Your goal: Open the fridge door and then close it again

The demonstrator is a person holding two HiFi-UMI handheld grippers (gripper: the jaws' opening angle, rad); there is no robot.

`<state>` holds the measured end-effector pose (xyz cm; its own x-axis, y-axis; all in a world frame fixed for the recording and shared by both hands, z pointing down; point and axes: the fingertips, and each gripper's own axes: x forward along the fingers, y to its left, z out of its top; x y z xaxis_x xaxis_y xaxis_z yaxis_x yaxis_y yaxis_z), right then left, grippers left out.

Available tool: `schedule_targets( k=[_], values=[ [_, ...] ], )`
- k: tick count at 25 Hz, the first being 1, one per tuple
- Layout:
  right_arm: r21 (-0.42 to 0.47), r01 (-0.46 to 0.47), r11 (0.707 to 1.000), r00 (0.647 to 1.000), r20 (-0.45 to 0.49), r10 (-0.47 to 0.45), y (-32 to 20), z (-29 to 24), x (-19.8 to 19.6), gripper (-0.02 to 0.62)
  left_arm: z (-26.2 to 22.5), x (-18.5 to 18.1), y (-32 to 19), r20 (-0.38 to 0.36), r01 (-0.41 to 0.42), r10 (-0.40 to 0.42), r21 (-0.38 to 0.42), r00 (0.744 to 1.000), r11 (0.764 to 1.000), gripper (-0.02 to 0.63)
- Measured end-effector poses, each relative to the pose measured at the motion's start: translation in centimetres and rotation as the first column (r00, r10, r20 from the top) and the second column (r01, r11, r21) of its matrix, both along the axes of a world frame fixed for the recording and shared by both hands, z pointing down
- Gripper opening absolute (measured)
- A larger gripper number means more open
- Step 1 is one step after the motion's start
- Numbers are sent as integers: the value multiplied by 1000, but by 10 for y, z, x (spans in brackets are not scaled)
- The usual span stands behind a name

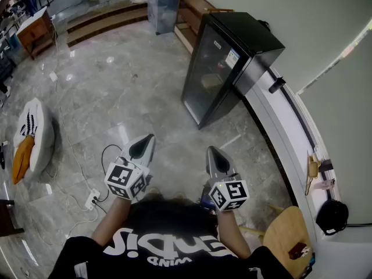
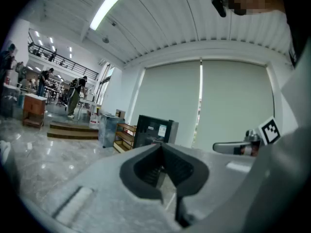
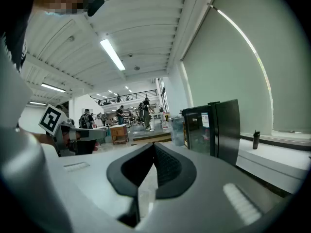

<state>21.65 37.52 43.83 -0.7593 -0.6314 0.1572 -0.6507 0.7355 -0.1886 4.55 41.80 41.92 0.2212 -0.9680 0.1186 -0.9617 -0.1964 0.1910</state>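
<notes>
A small black fridge (image 1: 224, 63) with a glass door stands against the pale wall ahead, its door closed; it also shows in the left gripper view as the fridge (image 2: 154, 130) and in the right gripper view as the fridge (image 3: 214, 125). My left gripper (image 1: 150, 137) and right gripper (image 1: 209, 150) are held side by side above the marble floor, well short of the fridge. Both point roughly level toward it. Both are shut, jaws tip to tip, nothing between them. The left gripper (image 2: 161, 144) and right gripper (image 3: 154, 144) fill the lower part of their own views.
A white ledge (image 1: 290, 127) runs along the wall right of the fridge, with a dark bottle (image 1: 276, 84) on it. Wooden shelves (image 1: 189, 16) and a clear bin (image 1: 164, 2) stand behind the fridge. Cables and a power strip (image 1: 92, 200) lie on the floor left; a wooden chair (image 1: 285, 237) is at right.
</notes>
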Motion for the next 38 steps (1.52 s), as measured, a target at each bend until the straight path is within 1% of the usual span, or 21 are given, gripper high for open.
schedule_targets(
  k=[5, 7, 9, 11, 17, 20, 23, 27, 33, 38],
  values=[
    [-7, -32, 999, 999, 4, 32, 1, -1, -8, -3, -3, -8, 1, -12, -29, 29, 0, 1000, 1000, 2],
    [-13, -45, 999, 999, 6, 45, 4, -1, -11, -3, -3, -16, 4, 7, -28, 28, 1, 1000, 1000, 2],
    [-10, -60, 998, 998, 0, 60, 9, 1, -14, -3, 0, -25, 8, 43, -26, 26, 1, 999, 1000, 2],
    [-5, -78, 997, 997, -1, 78, 14, 3, -15, -3, 5, -32, 11, 61, -39, 39, 2, 997, 999, 2],
    [3, -134, 991, 991, -18, 134, 16, 11, -25, -3, 16, -45, 6, 35, -85, 84, 2, 996, 996, 2],
    [2, -151, 988, 988, -20, 151, 8, 14, -29, -3, 19, -49, -4, 31, -106, 106, 3, 994, 994, 2],
    [-2, -164, 986, 986, -19, 164, -7, 21, -32, -3, 21, -54, -18, 21, -117, 117, 2, 993, 993, 2],
    [1, -169, 986, 986, -1, 169, -37, 24, -46, -3, 25, -69, -43, 24, -109, 109, -3, 994, 994, 2],
    [-4, -164, 986, 986, 7, 164, -95, 28, -75, -3, 31, -91, -97, 15, -115, 115, -12, 993, 993, 2],
    [-12, -170, 985, 985, -7, 170, -155, 34, -89, -3, 31, -104, -160, 1, -131, 131, -5, 991, 991, 2]
  ],
)
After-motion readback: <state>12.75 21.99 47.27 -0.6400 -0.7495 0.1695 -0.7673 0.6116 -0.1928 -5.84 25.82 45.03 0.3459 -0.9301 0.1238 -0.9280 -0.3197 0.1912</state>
